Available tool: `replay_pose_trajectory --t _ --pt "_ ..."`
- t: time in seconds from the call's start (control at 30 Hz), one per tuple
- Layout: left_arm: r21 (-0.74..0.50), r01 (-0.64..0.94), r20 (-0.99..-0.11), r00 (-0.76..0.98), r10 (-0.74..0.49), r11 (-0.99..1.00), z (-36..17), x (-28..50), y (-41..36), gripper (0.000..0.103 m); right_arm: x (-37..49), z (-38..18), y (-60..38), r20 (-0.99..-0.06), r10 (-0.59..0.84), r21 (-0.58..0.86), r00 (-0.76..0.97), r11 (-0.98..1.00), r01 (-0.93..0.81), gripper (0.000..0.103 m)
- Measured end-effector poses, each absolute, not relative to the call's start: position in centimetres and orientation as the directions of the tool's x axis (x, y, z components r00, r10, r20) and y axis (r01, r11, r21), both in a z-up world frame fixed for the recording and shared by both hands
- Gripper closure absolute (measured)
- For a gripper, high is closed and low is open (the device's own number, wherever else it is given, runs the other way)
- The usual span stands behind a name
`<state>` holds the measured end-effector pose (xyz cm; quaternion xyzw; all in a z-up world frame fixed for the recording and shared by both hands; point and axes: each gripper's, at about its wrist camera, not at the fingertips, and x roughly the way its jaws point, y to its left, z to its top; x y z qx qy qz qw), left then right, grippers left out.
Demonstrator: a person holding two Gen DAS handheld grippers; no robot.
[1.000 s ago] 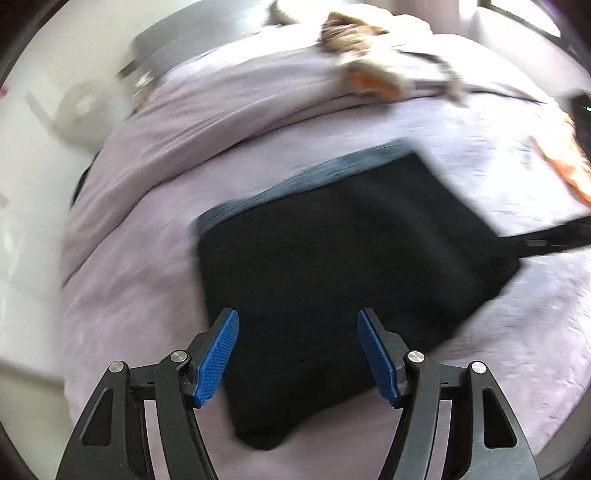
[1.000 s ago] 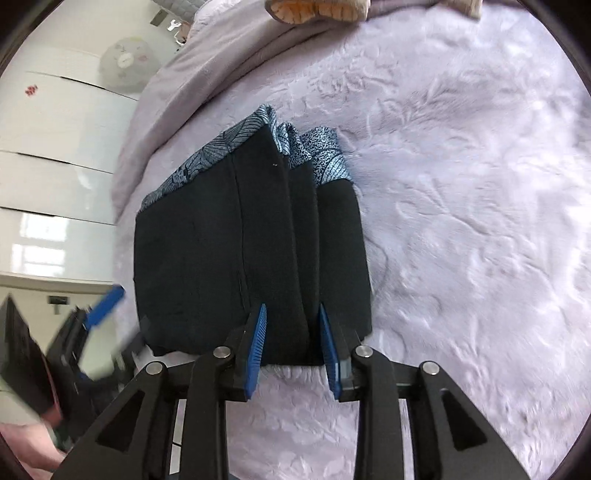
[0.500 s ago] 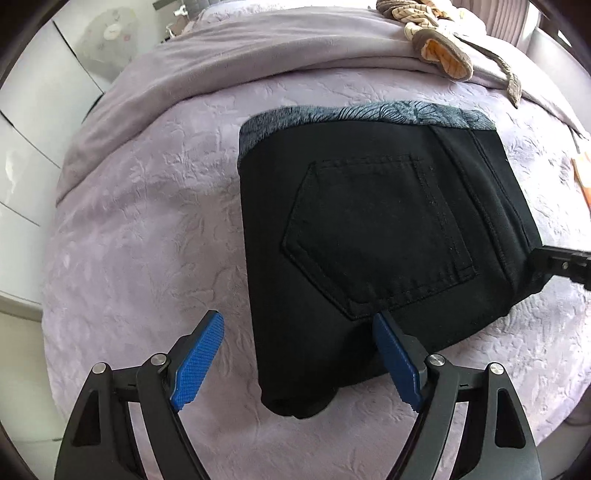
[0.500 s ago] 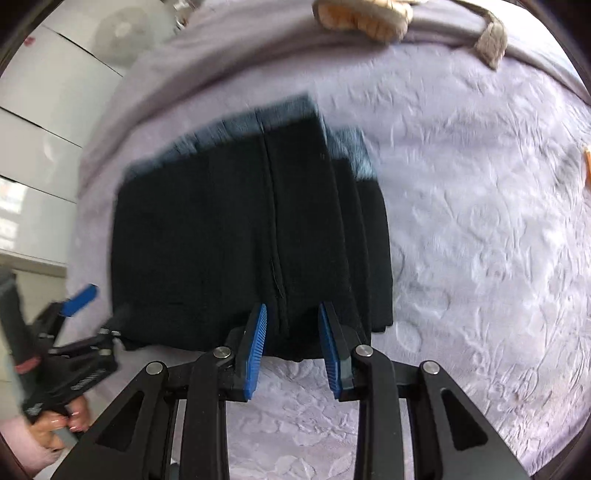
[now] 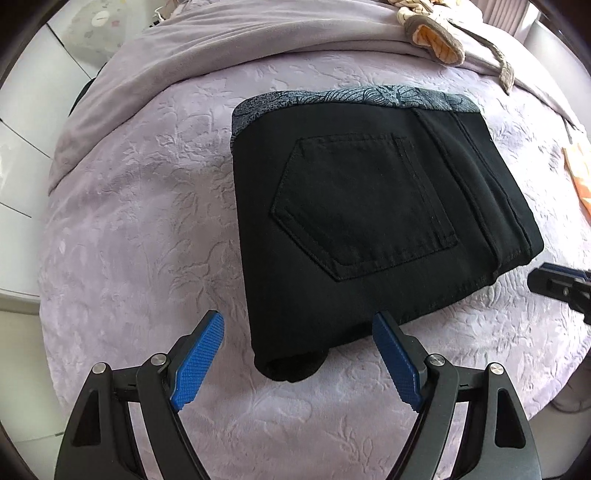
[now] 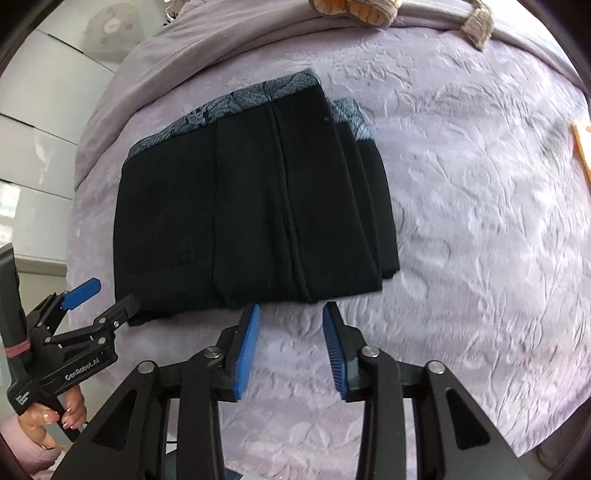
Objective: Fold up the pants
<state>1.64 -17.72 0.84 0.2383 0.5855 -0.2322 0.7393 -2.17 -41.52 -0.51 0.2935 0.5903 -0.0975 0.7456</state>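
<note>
I have the black pants point(image 5: 369, 221) folded into a compact rectangle on the lilac embossed bedspread point(image 5: 140, 229), back pocket up, patterned grey waistband along the edge farthest from me. My left gripper point(image 5: 299, 354) hangs over the pants' near corner; its jaws have just been opening and now stand wide, the rolled corner lying between them but the blue pads not pressing it. My right gripper point(image 6: 290, 343) sits just off the pants' point(image 6: 255, 214) near edge over bare bedspread point(image 6: 461, 221); its jaws have just been opening too, nothing between them. A beige-and-orange garment point(image 5: 436, 33) lies well beyond the waistband.
</note>
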Motion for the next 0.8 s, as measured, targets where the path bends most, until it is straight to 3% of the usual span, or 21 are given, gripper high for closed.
replay_pose_trajectory --t 0.17,0.2,0.23,0.5,0.6,0.8 --pt "0.078 0.621 -0.977 0.204 -0.064 0.78 0.9 1.6 -17.6 0.019 -3.6 -0.4 -41.0 -0.93 0.22 0.349 0.294 0.783 0.515 0.048" --pt "0.078 0.623 -0.977 0.204 -0.064 0.778 0.9 1.6 -17.6 0.015 -3.8 -0.5 -40.9 -0.928 0.223 0.354 0.297 0.776 0.523 0.044" --pt "0.079 0.623 -0.977 0.203 -0.063 0.778 0.8 1.6 -17.6 0.0 -3.9 -0.5 -40.9 -0.927 0.226 0.357 0.299 0.771 0.527 0.042" --pt "0.073 0.632 -0.98 0.191 -0.063 0.772 0.8 1.5 -17.7 0.0 -5.2 -0.9 -41.0 -0.923 0.247 0.375 0.294 0.743 0.555 0.032" --pt "0.078 0.623 -0.981 0.189 -0.053 0.778 0.7 1.7 -17.7 0.0 -5.8 -0.9 -41.2 -0.923 0.248 0.377 0.293 0.736 0.563 0.024" --pt "0.06 0.607 -0.983 0.174 -0.058 0.792 0.5 2.4 -17.6 0.0 -6.5 -1.1 -41.7 -0.923 0.249 0.378 0.293 0.726 0.574 0.024"
